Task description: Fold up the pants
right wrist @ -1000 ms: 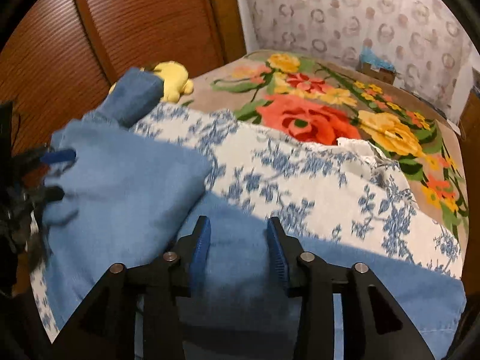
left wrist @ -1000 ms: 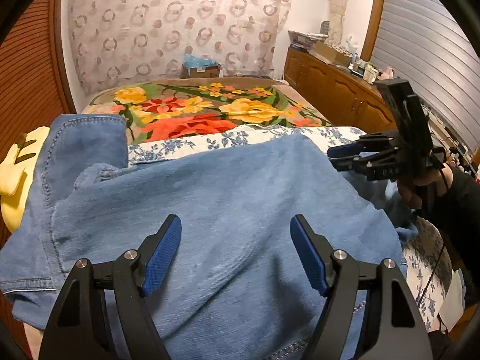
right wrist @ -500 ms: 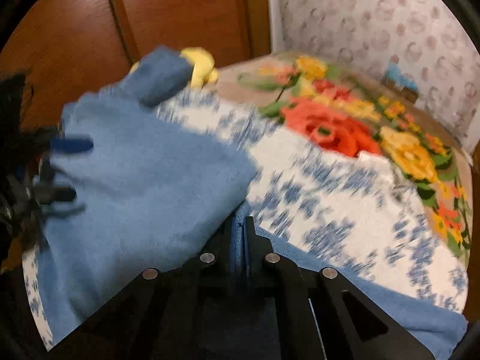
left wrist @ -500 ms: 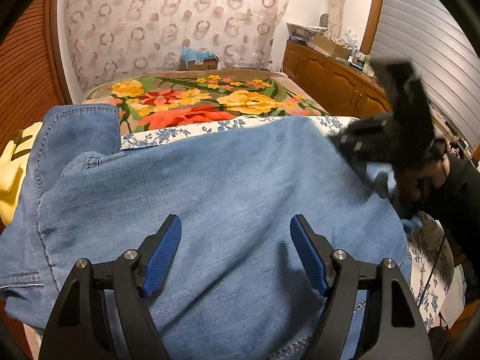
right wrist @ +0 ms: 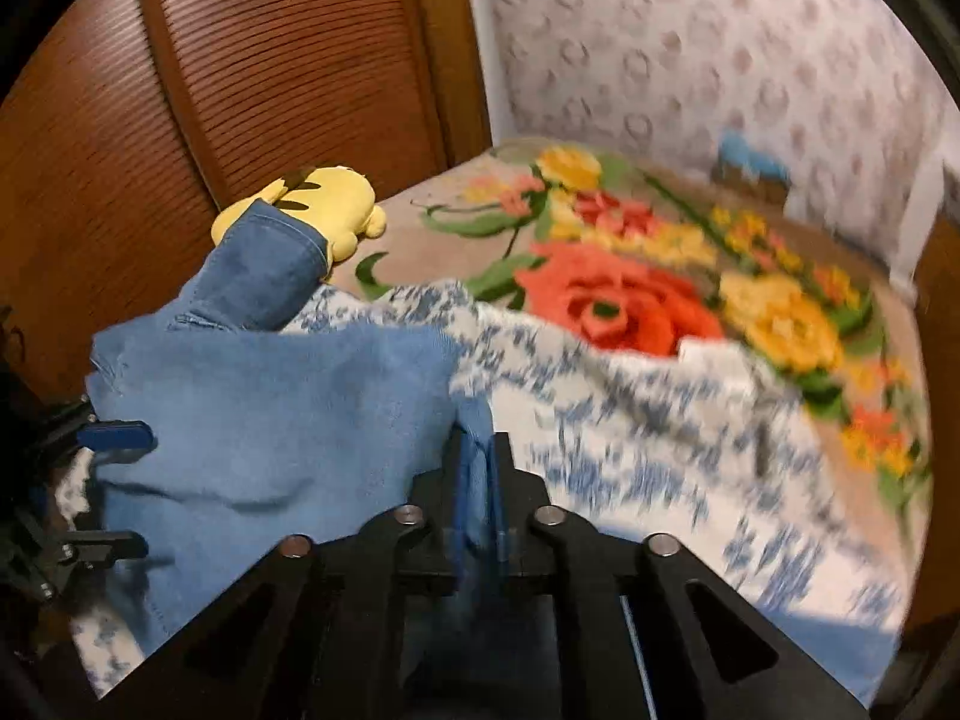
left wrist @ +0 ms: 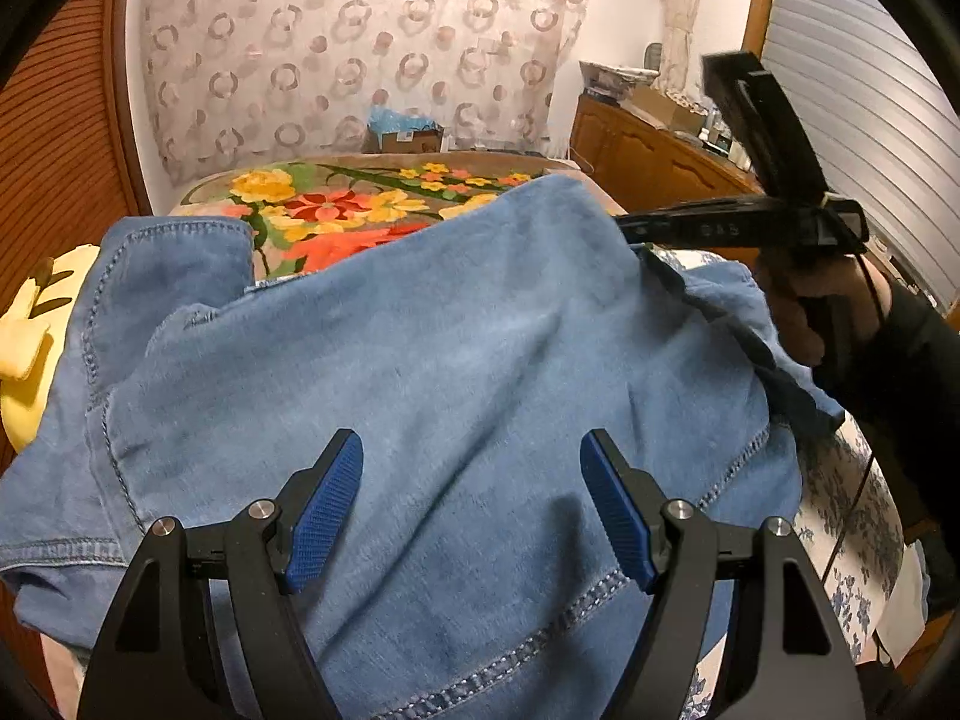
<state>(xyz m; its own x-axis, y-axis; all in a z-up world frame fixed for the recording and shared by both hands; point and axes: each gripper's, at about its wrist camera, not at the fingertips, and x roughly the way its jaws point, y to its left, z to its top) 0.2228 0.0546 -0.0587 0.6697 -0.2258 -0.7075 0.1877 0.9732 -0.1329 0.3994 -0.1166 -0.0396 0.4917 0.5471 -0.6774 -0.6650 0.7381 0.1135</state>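
Two grippers over denim pants (left wrist: 420, 360) spread on floral bedspread (right wrist: 630, 300). Right gripper (right wrist: 477, 480) pinching raised fold edge, jaws just easing slightly, likely carrying it across. Left gripper (left wrist: 471, 504) spread wide, empty, hovering above denim.
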